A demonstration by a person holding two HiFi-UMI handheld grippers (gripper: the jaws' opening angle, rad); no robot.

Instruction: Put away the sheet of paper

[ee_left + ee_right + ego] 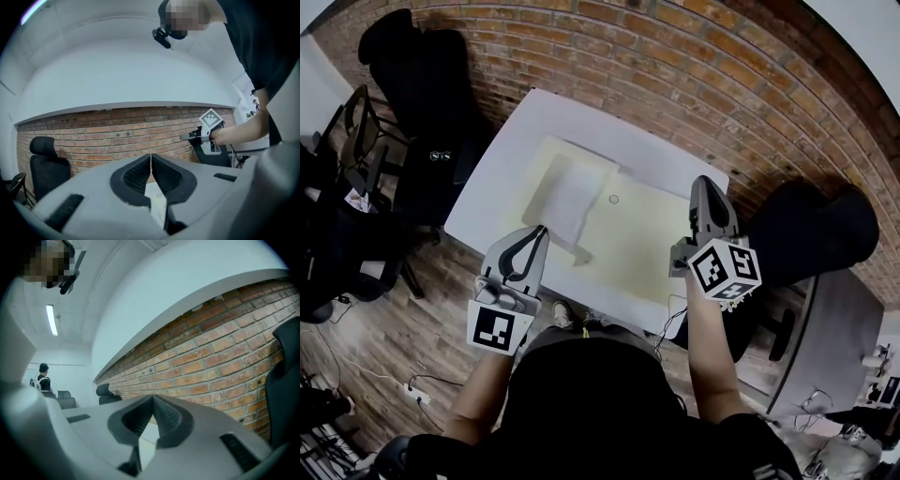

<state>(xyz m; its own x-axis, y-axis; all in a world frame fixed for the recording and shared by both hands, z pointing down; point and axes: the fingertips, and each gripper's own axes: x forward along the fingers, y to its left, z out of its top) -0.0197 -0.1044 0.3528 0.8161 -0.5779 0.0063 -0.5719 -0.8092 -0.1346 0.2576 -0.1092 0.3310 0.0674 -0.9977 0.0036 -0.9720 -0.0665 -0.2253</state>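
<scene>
One sheet of paper (565, 194) flat on bench (508, 155), just ahead of left claw (541, 232), well left of right claw (705, 186). Two claws, both pinched together, empty.

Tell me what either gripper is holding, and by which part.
Nothing: left gripper and right gripper are shut and empty; the paper lies on the mat.

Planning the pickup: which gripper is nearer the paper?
The left gripper: in the head view its tips end right beside the paper's lower left edge; the right gripper hangs across the mat from it.
</scene>
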